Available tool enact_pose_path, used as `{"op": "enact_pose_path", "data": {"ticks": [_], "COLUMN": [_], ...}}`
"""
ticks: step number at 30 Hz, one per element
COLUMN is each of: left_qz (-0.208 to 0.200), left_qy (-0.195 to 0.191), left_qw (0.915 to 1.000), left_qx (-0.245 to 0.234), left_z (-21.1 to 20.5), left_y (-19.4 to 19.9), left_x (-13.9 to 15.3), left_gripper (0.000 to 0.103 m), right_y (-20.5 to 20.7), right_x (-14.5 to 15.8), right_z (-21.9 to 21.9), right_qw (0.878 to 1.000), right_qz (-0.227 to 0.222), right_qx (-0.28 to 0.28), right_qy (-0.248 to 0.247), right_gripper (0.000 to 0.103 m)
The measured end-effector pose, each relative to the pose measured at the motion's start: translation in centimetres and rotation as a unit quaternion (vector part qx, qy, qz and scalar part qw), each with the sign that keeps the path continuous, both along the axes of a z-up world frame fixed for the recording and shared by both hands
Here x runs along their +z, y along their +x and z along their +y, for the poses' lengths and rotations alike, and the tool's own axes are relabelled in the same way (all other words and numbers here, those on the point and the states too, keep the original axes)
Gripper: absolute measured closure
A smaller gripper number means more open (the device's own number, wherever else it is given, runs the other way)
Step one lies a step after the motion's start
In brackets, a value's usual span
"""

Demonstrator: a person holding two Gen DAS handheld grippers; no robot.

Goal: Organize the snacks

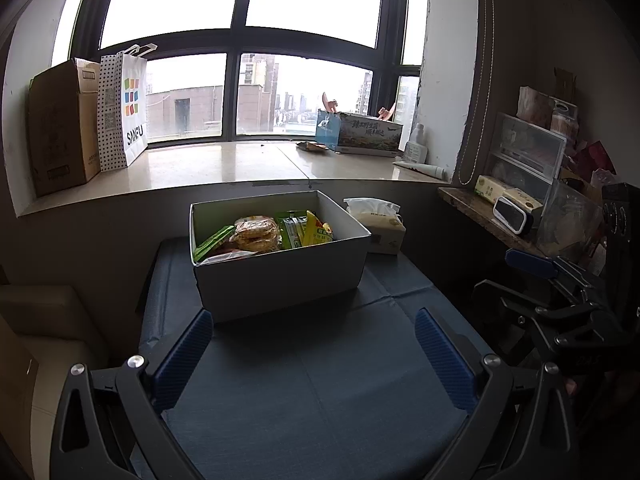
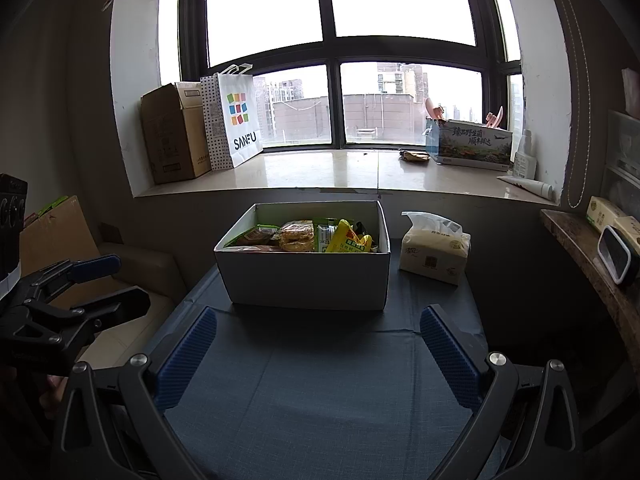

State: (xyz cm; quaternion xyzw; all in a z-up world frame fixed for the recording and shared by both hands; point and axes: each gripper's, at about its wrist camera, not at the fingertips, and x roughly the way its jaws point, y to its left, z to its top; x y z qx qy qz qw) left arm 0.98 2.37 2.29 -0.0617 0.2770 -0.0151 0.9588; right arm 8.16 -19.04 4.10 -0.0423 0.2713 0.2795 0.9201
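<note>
A white open box [image 1: 280, 276] [image 2: 308, 280] stands on the blue-clothed table [image 1: 312, 392] [image 2: 320, 392]. It holds several snack packs: round biscuits [image 1: 256, 234] [image 2: 297, 236], green packs [image 1: 294, 228] and a yellow pack [image 1: 318, 232] [image 2: 348, 240]. My left gripper [image 1: 314, 340] is open and empty, just short of the box's near wall. My right gripper [image 2: 318, 338] is open and empty, also in front of the box. Each gripper shows in the other's view, the right one [image 1: 532, 276] and the left one [image 2: 100, 280].
A tissue pack [image 1: 380, 228] [image 2: 436, 252] lies right of the box. The windowsill holds a cardboard carton [image 1: 60, 128], a SANFU paper bag [image 1: 124, 108] [image 2: 236, 116] and a printed box [image 1: 360, 132] [image 2: 472, 144]. A side shelf [image 2: 592, 256] with small items stands at the right.
</note>
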Motion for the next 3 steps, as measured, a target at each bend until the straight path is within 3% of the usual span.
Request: {"op": "enact_pose_path", "data": {"ticks": [3], "left_qz": [-0.001], "left_qy": [-0.001], "left_qw": [1.0000], "left_qx": [-0.002], "left_z": [-0.06], "left_y": [-0.05], "left_x": [-0.03], "left_gripper": [0.000], "right_y": [-0.01], "right_x": [0.00], "right_z": [-0.01], "right_qw": [1.000], "right_qz": [0.000], "right_qx": [0.000], "right_qy": [-0.001], "right_gripper": [0.000]}}
